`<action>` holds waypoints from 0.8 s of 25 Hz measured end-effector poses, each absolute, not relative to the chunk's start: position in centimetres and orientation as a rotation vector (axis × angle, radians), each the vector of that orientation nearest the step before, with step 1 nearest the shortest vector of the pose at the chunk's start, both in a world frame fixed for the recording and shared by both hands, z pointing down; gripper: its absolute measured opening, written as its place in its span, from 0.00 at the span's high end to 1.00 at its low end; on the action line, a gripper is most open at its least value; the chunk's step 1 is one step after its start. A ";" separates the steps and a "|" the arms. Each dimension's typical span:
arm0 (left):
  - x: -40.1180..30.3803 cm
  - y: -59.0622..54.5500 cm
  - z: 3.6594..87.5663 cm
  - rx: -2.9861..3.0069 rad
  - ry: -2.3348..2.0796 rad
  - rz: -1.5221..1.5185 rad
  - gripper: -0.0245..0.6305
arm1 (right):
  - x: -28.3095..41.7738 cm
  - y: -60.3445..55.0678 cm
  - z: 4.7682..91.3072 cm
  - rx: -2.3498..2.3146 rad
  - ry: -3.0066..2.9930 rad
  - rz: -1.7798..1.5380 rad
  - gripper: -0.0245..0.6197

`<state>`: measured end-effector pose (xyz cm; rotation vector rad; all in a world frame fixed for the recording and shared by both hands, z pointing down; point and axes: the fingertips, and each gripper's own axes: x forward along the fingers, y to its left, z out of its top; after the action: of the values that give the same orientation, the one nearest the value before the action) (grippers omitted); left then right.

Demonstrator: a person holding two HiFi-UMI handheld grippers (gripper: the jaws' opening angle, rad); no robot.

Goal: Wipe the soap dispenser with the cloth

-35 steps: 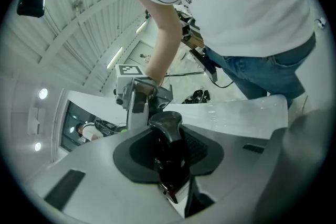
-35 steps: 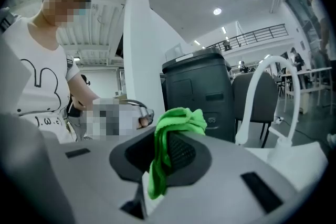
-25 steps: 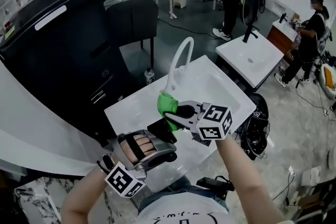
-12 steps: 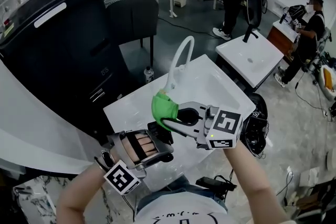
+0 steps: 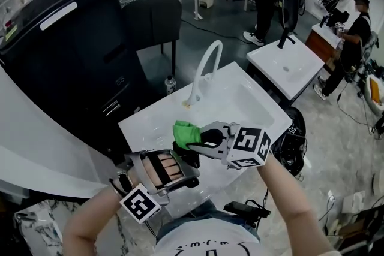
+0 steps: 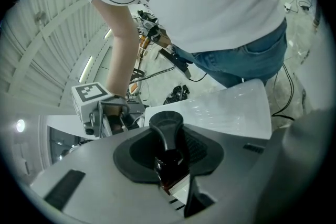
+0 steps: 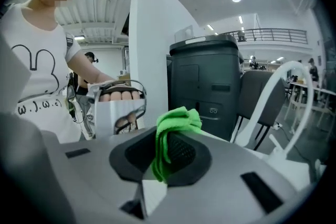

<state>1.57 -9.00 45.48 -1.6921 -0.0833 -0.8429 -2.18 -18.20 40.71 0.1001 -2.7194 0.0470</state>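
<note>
Both bare forearms rise from the bottom edge of the head view and meet over the near edge of the white sink (image 5: 240, 99). The left gripper (image 5: 180, 160) points toward the sink and tilts downward. Its jaws are clamped on the soap dispenser (image 6: 169, 157), a small dark glossy bottle with a black, spoon-shaped pump head (a pale label shows low on its body). The right gripper (image 5: 197, 136) lies just on the sink side of it, angled across toward the left. Its jaws pinch the cloth (image 5: 185, 132), a soft, bunched, bright green fabric that bulges past the ribbed black pads (image 7: 181, 150). Cloth and dispenser sit close together at the sink's near edge, short of the arched white faucet (image 5: 204, 69). Whether they touch cannot be made out.
</note>
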 end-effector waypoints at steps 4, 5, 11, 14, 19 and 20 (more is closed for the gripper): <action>2.1 -8.7 45.5 -1.700 -0.092 -0.837 0.80 | -2.1 -20.6 42.4 0.214 -2.660 0.059 0.89; 2.2 -8.7 45.5 -1.701 -0.094 -0.838 0.80 | -2.0 -21.1 42.8 0.244 -2.641 0.055 0.89; 1.7 -9.1 46.1 -1.696 -0.099 -0.873 0.80 | -2.5 -19.7 41.8 0.233 -2.654 -0.049 0.89; 1.5 -9.4 46.1 -1.699 -0.091 -0.880 0.80 | -2.9 -16.9 40.9 0.083 -2.677 -0.067 0.89; 1.5 -9.2 46.2 -1.665 -0.104 -0.878 0.80 | -3.5 -14.7 40.5 -0.112 -2.696 0.009 0.89; 1.4 -9.1 46.3 -1.660 -0.109 -0.881 0.80 | -3.8 -14.6 40.7 -0.130 -2.690 0.015 0.89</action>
<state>1.45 -9.13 46.30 -1.6598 -0.1092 -0.8810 -3.78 -14.64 40.66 -0.1300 -2.6898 0.0150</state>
